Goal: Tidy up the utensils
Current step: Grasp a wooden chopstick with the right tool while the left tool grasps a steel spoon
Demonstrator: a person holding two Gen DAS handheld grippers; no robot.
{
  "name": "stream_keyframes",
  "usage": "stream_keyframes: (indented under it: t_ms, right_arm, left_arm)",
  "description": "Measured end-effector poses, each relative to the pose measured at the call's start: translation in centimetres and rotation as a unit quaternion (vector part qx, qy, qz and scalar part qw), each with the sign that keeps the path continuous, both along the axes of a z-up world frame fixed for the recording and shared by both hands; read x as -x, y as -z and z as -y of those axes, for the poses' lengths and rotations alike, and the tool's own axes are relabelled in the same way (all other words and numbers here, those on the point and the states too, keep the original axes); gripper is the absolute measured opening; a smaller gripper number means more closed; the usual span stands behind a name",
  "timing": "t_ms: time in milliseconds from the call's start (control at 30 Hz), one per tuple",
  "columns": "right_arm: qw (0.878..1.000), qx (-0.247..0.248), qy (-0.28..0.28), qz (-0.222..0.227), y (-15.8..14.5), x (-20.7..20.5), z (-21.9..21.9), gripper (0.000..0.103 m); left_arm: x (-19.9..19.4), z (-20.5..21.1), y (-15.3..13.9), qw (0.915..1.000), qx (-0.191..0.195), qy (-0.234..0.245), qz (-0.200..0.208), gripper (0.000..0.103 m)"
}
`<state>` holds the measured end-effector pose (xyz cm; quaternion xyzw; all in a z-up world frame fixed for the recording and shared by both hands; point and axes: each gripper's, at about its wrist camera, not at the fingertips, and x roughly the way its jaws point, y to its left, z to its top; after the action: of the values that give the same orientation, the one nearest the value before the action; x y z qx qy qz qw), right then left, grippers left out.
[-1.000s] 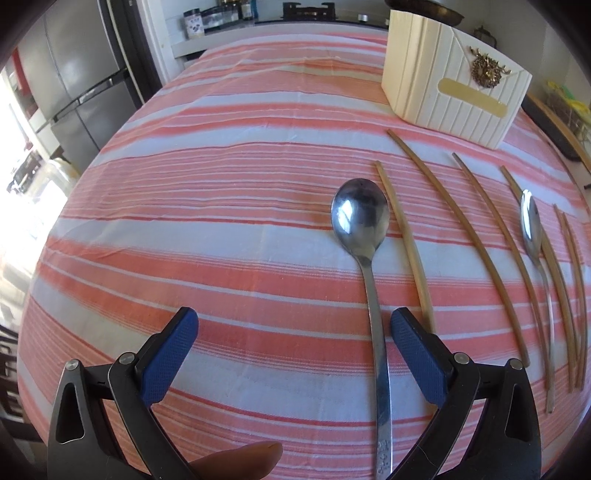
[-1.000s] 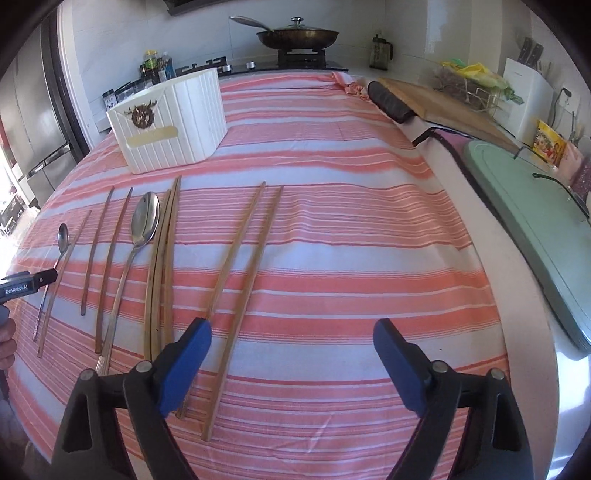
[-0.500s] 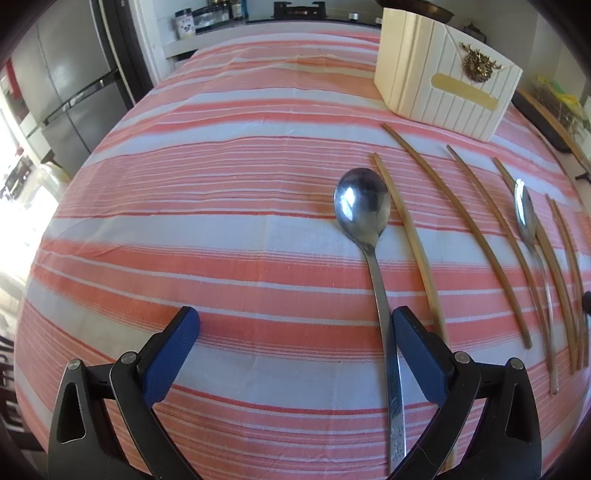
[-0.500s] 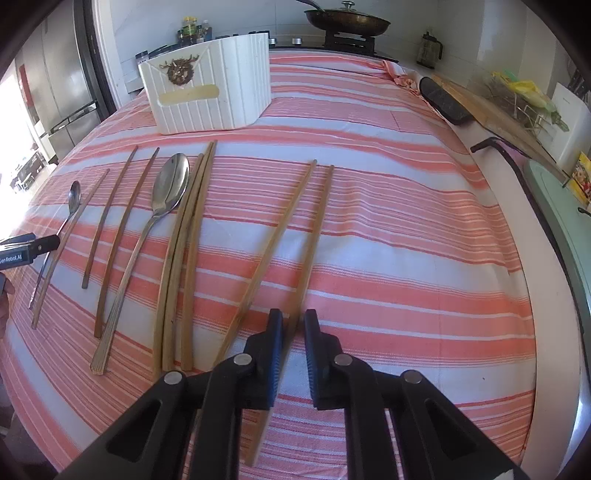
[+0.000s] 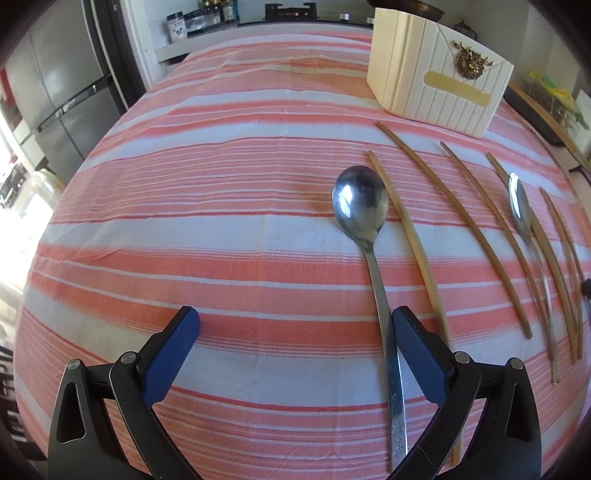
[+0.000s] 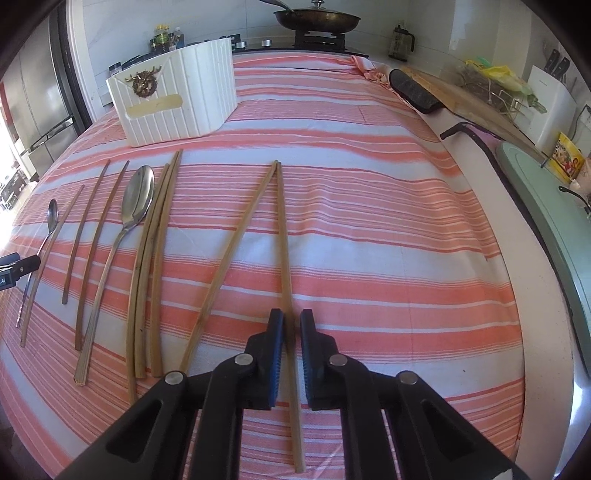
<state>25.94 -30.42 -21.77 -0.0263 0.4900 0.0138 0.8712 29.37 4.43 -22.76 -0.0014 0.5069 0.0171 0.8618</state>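
On the striped cloth [image 5: 221, 236] lie several wooden chopsticks and two steel spoons, in front of a white ribbed holder [image 6: 177, 99] [image 5: 436, 85]. My right gripper [image 6: 291, 325] is low over the cloth. Its jaws are closing the last bit on the rightmost chopstick [image 6: 282, 236], and the blue pads pinch its near half. A second chopstick [image 6: 236, 247] meets it at the far tips. My left gripper [image 5: 295, 321] stands open over the cloth. The handle of the large spoon [image 5: 360, 206] passes just inside its right finger [image 5: 410, 339].
The other spoon [image 5: 519, 206] lies among chopsticks to the right. A stove with a pan [image 6: 317, 18] is behind the holder. To the right of the cloth are a dark mat [image 6: 413, 92], a wooden board [image 6: 476, 107] and a green lid [image 6: 546, 206]. A fridge [image 5: 55, 85] stands on the left.
My right gripper went from wide open to shut on the rightmost chopstick, whose far tip now touches its neighbour. The left gripper has stayed open; the spoon handle now lies nearer its right finger.
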Motion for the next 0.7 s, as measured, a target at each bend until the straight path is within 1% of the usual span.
stream_keyframes:
  t_ms: [100, 167, 233, 267, 300, 367, 433, 500, 567, 600, 633, 700]
  right_arm:
    - [1.0, 0.009, 0.015, -0.009, -0.1, 0.2, 1.3, 0.008]
    - [1.0, 0.005, 0.022, -0.017, -0.2, 0.3, 2.4, 0.008]
    - [0.999, -0.001, 0.02, -0.028, -0.3, 0.3, 3.2, 0.008]
    - [0.999, -0.003, 0.014, -0.034, -0.3, 0.2, 3.3, 0.009]
    - [0.999, -0.008, 0.007, -0.039, -0.3, 0.1, 3.5, 0.014]
    - [0.998, -0.01, -0.009, -0.054, -0.3, -0.3, 3.4, 0.017]
    - [0.997, -0.014, -0.029, -0.071, -0.2, -1.0, 3.1, 0.027]
    - [0.995, -0.009, -0.049, -0.087, -0.2, -1.9, 2.5, 0.029]
    - [0.993, 0.001, -0.071, -0.098, -0.1, -3.1, 1.9, 0.029]
    - [0.992, 0.003, -0.079, -0.102, -0.1, -3.8, 1.6, 0.029]
    - [0.991, 0.003, -0.086, -0.105, 0.0, -4.5, 1.4, 0.029]
    - [0.989, -0.002, -0.096, -0.109, 0.0, -5.9, 1.4, 0.029]
  left_arm:
    - [0.1, -1.3, -0.1, 0.9999, 0.001, 0.01, -0.008, 0.103]
    - [0.1, -2.3, -0.1, 0.9999, 0.002, 0.01, -0.012, 0.103]
    - [0.1, -2.9, -0.1, 0.9996, 0.005, 0.02, -0.018, 0.103]
    - [0.0, -2.9, -0.1, 0.9993, 0.005, 0.03, -0.023, 0.102]
    - [-0.2, -2.8, -0.2, 0.9987, 0.004, 0.041, -0.029, 0.102]
    - [-0.5, -2.4, -0.3, 0.9967, 0.008, 0.07, -0.04, 0.102]
    - [-0.9, -1.3, -0.4, 0.9934, 0.012, 0.105, -0.047, 0.102]
    - [-1.4, 0.1, -0.5, 0.9891, 0.001, 0.139, -0.048, 0.101]
    - [-2.3, 1.5, -0.4, 0.9851, -0.02, 0.164, -0.047, 0.095]
    - [-2.9, 1.8, -0.5, 0.9843, -0.016, 0.17, -0.046, 0.095]
    - [-3.3, 1.8, -0.5, 0.9842, -0.008, 0.17, -0.049, 0.091]
    - [-4.5, 1.8, -0.6, 0.9855, 0.0, 0.163, -0.049, 0.087]
